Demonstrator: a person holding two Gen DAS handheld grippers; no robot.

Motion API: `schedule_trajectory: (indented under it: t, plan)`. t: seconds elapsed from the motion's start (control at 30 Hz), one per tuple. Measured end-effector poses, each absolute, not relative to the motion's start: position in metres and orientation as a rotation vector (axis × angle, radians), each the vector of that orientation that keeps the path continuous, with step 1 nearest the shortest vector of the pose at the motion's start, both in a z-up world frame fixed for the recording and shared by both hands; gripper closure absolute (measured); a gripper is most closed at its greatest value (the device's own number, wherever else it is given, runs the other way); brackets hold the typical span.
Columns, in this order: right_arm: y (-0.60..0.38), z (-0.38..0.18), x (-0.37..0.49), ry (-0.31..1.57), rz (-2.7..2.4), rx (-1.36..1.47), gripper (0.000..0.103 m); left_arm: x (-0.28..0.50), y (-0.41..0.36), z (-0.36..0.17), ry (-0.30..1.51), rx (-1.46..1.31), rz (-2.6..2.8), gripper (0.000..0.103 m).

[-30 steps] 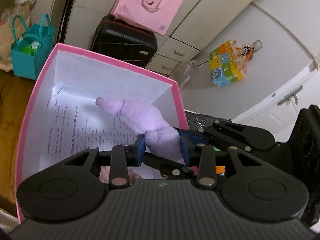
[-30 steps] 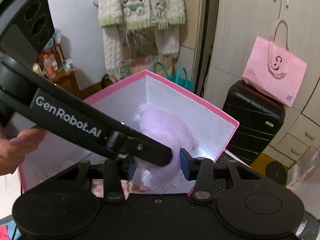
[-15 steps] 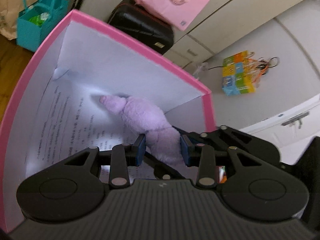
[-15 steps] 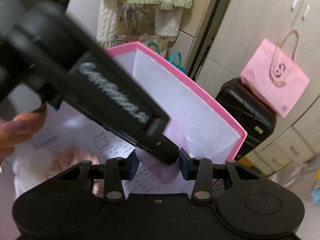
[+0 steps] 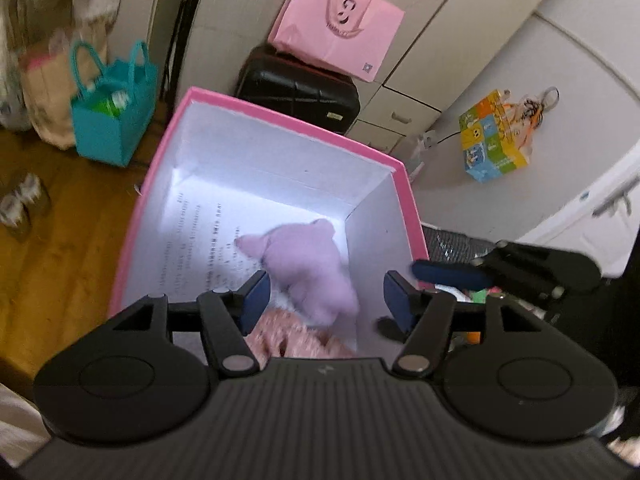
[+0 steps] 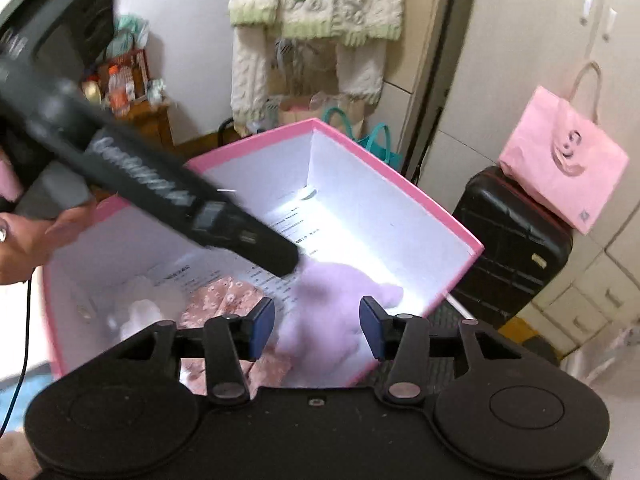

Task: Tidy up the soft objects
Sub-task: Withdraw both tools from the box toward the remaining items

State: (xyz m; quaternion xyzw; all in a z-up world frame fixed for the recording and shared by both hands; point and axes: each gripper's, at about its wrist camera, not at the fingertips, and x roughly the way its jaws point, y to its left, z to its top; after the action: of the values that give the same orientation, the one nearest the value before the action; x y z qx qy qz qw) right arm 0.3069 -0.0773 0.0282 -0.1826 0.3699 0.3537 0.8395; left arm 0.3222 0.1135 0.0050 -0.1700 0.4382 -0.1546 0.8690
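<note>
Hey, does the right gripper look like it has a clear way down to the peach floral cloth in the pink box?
Probably yes. The right gripper hangs open above the box, and the floral cloth lies uncovered beside the purple plush toy. The left gripper reaching in might crowd it.

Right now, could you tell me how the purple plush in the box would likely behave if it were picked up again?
The purple plush looks fuzzy and lies slumped on the paper in the pink box, so it would probably sag and squash. It likely weighs little for its bulk. Its fleece should grip rather than slip, and it seems unlikely to roll.
</note>
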Motion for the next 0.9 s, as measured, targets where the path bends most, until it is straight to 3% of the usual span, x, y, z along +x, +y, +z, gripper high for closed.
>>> schedule_trajectory:
  t: [0.4, 0.9]
  plan:
    - [-0.175, 0.069, 0.264, 0.790, 0.755, -0.112, 0.050, 0.229, 0.088, 0.072, 0.828, -0.147, -0.384, 0.041]
    - [-0.234, 0.106, 0.153, 0.627, 0.780, -0.148, 0.050, 0.118, 0.032, 0.104, 0.760, 0.045, -0.511, 0.039]
